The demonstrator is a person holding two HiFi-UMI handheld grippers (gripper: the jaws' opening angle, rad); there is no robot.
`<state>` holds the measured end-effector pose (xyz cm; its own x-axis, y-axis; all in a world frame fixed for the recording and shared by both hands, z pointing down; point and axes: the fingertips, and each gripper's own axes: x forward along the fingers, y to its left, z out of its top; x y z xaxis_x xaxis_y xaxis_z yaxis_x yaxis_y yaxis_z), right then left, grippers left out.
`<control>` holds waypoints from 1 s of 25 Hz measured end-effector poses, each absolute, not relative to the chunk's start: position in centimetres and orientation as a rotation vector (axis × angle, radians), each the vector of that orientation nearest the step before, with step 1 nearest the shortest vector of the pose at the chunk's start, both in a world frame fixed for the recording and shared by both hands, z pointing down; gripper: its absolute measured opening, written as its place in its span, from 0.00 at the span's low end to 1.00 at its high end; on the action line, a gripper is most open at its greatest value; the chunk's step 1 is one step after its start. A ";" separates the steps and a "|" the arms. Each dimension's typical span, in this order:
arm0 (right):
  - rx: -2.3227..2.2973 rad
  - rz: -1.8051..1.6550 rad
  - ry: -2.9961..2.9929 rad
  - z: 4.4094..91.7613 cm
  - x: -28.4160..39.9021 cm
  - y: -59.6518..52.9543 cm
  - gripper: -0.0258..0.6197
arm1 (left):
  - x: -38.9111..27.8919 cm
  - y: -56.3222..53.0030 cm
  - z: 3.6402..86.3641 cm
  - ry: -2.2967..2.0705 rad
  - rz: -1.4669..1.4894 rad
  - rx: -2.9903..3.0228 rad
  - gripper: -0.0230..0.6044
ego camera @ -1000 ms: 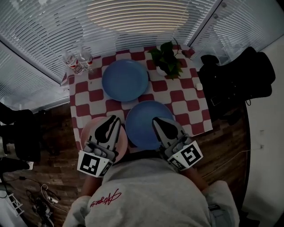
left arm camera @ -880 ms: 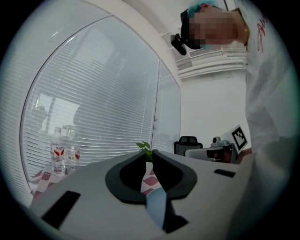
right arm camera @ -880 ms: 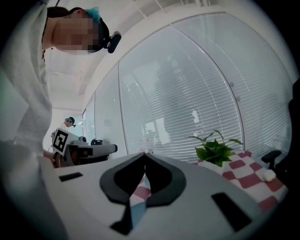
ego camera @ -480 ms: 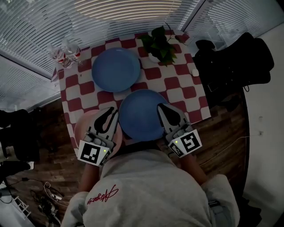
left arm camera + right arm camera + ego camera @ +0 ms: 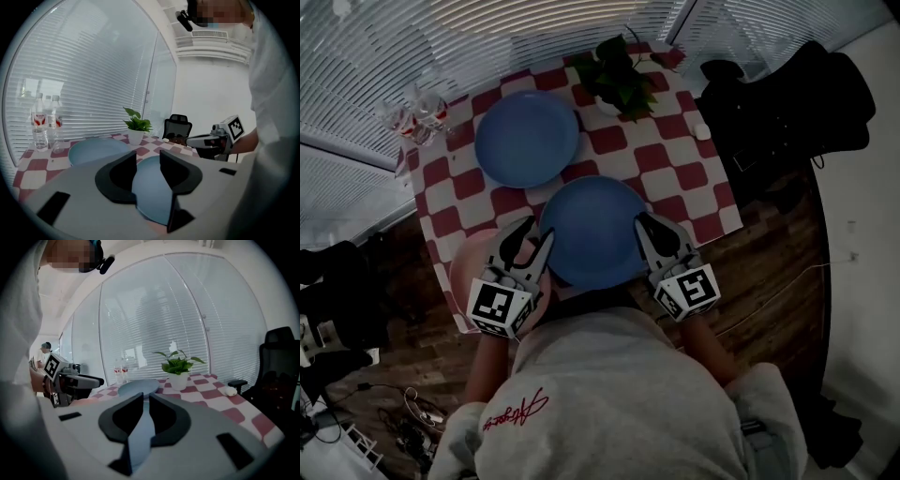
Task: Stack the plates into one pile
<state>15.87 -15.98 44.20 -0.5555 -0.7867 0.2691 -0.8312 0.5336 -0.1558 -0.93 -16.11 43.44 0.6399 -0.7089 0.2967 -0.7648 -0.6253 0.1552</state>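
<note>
A: Grip from two sides: round blue plate (image 5: 592,230) carried between left gripper (image 5: 532,240) and right gripper (image 5: 649,230), one on each opposite rim. Probably done to keep it level and guard against tipping.

B: Agreed. Sitting low now, close in front of the person, left edge overlapping the pale pink round plate (image 5: 467,269) lying under and beside the left gripper. Impossible to tell whether resting on that pink one or on the red-and-white checked tablecloth (image 5: 675,175).

A: And the left gripper itself?

B: Spread, jaws having just been opening. Blue rim between them, but not pinched; clear gaps on either side of the rim.

A: Right gripper?

B: Almost pressed together on the opposite rim, thin edge filling the narrow slot between the pads. Just begun easing apart, yet looks pinched all the same.

A: Second round blue plate (image 5: 526,138)?

B: Well beyond the left gripper, apart from the carried one, near two clear water bottles (image 5: 412,117). Green potted plant in a white pot (image 5: 614,70) far beyond the right gripper. Not yet one pile, judging by that spread.
</note>
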 end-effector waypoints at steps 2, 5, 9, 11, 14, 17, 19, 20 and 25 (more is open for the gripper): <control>1.401 0.422 -2.573 44.9 16.3 -15.9 0.15 | -0.8 -16.2 44.0 -1.181 0.316 2.586 0.28; 1.426 0.450 -2.525 46.1 17.1 -15.8 0.17 | -0.8 -16.6 45.0 -1.177 0.358 2.565 0.29; 1.457 0.479 -2.459 47.7 18.2 -15.5 0.18 | -0.9 -17.1 46.6 -1.177 0.428 2.524 0.29; 1.475 0.502 -2.436 48.4 18.6 -15.3 0.18 | -0.9 -17.4 47.2 -1.185 0.462 2.500 0.29; 1.482 0.536 -2.408 49.4 19.1 -15.0 0.18 | -1.0 -17.8 48.3 -1.192 0.544 2.464 0.29; 1.473 0.557 -2.380 50.2 19.3 -14.8 0.19 | -1.0 -18.0 49.4 -1.180 0.628 2.441 0.29; 1.472 0.564 -2.359 50.7 19.6 -14.7 0.19 | -1.0 -18.2 49.9 -1.177 0.664 2.428 0.30; 1.473 0.569 -2.347 51.0 19.7 -14.6 0.20 | -1.0 -18.4 50.1 -1.176 0.678 2.422 0.30; 1.478 0.619 -2.296 52.2 20.0 -14.3 0.21 | -0.7 -18.6 51.5 -1.115 0.747 2.383 0.30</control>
<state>19.99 -14.26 52.18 -0.4010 -0.7667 0.5013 -0.9148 0.3640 -0.1750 -0.73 -18.58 51.46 0.5381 -0.5737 0.6176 -0.7896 -0.5995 0.1311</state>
